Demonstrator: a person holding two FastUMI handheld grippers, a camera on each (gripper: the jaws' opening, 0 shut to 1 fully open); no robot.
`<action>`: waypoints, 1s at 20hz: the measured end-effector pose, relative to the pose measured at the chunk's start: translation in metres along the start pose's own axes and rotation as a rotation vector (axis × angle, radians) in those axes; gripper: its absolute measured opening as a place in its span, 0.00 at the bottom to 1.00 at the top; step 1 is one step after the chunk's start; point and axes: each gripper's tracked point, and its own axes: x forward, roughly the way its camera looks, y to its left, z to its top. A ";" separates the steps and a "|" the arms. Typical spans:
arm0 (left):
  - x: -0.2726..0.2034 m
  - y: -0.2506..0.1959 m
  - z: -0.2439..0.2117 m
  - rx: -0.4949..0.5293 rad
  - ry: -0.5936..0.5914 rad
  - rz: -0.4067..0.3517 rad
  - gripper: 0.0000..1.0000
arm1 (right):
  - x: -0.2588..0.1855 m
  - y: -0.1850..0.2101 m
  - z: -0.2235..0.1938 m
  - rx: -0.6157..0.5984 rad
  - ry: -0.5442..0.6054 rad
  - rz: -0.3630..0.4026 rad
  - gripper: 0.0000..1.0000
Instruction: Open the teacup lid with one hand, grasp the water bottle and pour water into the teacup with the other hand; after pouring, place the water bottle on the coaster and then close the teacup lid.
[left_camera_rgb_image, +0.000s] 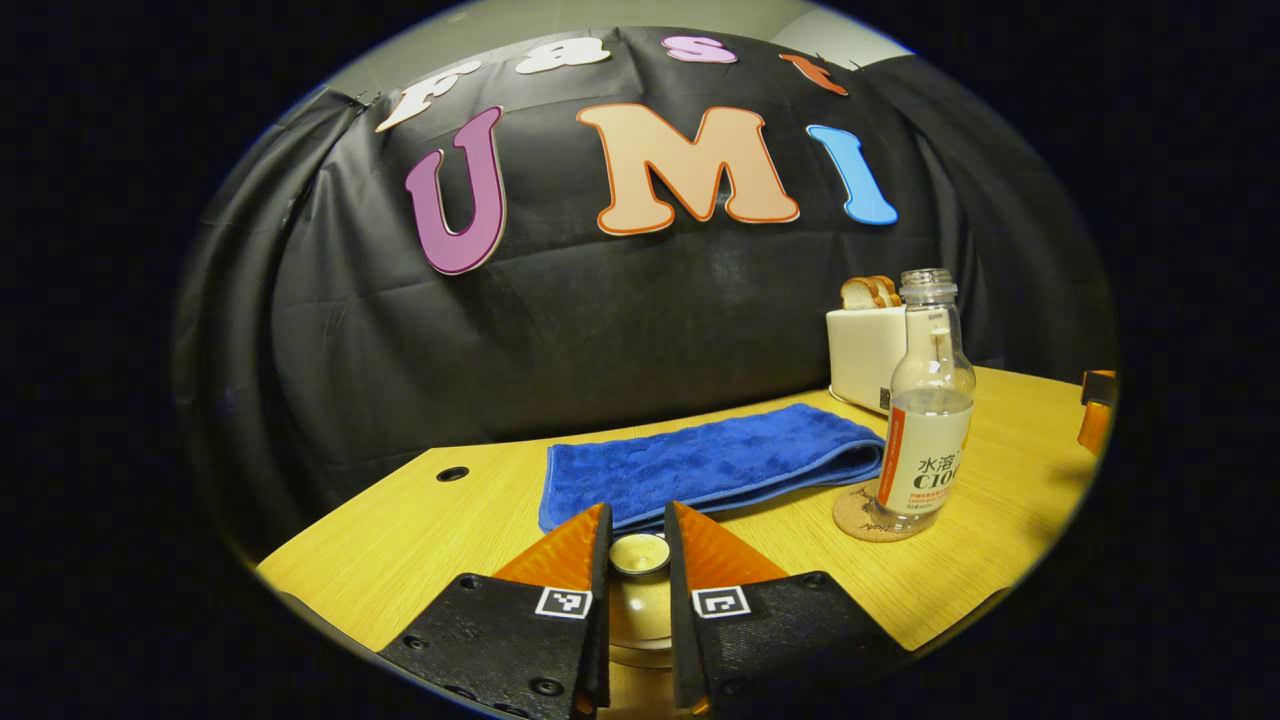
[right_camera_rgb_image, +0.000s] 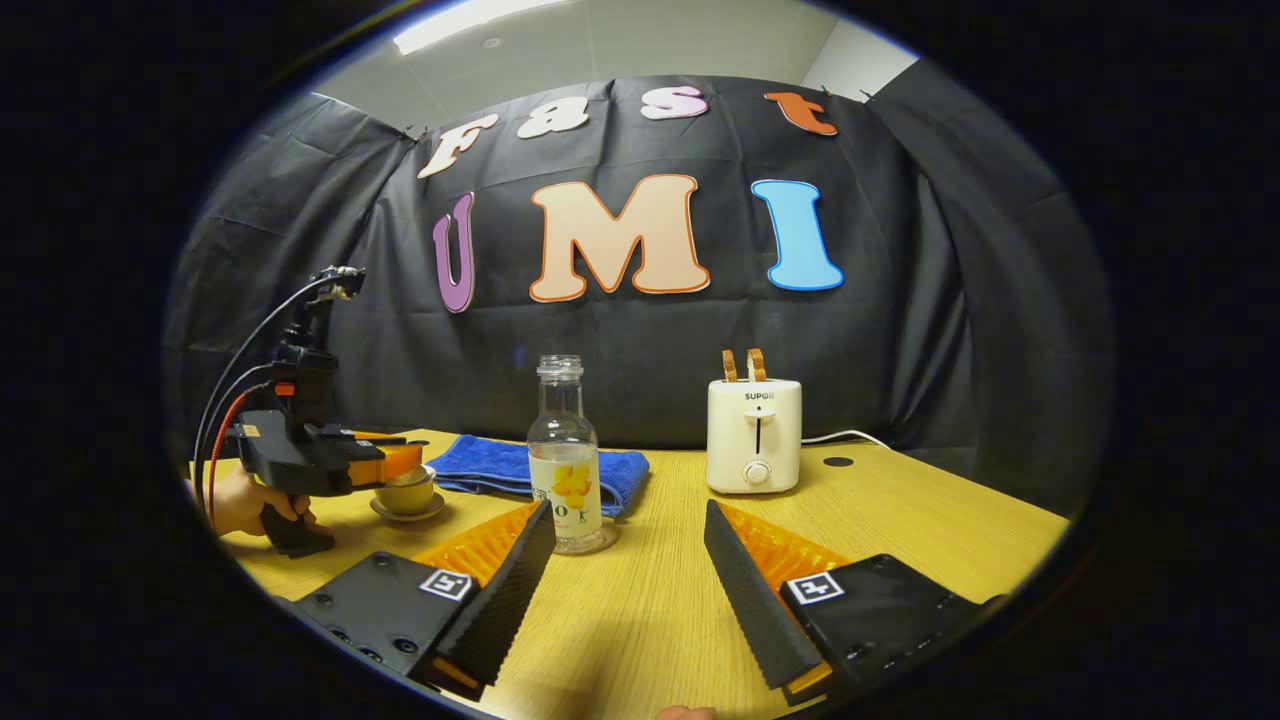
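Observation:
In the left gripper view my left gripper (left_camera_rgb_image: 638, 512) has its fingers closed in on the round knob of the teacup lid (left_camera_rgb_image: 638, 553), with the pale teacup (left_camera_rgb_image: 640, 625) under it. The uncapped water bottle (left_camera_rgb_image: 930, 400), partly filled, stands upright on a round cork coaster (left_camera_rgb_image: 858, 518) to the right. In the right gripper view my right gripper (right_camera_rgb_image: 628, 510) is open, a short way in front of the bottle (right_camera_rgb_image: 565, 460), touching nothing. Far left, a hand holds the left gripper (right_camera_rgb_image: 395, 462) over the teacup (right_camera_rgb_image: 405, 492) on its saucer (right_camera_rgb_image: 408, 512).
A folded blue towel (left_camera_rgb_image: 700, 465) lies behind the teacup and the bottle. A cream toaster (right_camera_rgb_image: 755, 435) with bread slices stands at the back of the wooden table (right_camera_rgb_image: 900, 520), its white cord trailing right. A cable hole (right_camera_rgb_image: 838, 462) is beside it.

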 end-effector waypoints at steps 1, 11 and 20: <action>-0.001 -0.001 0.000 0.003 0.004 -0.001 0.22 | 0.001 0.000 0.000 0.000 0.000 -0.001 0.91; -0.001 -0.003 -0.002 0.014 0.019 -0.012 0.31 | 0.000 0.000 0.001 0.001 0.000 -0.002 0.97; -0.014 0.011 0.004 -0.074 -0.039 0.022 0.97 | 0.001 -0.002 0.000 0.000 0.000 -0.007 0.97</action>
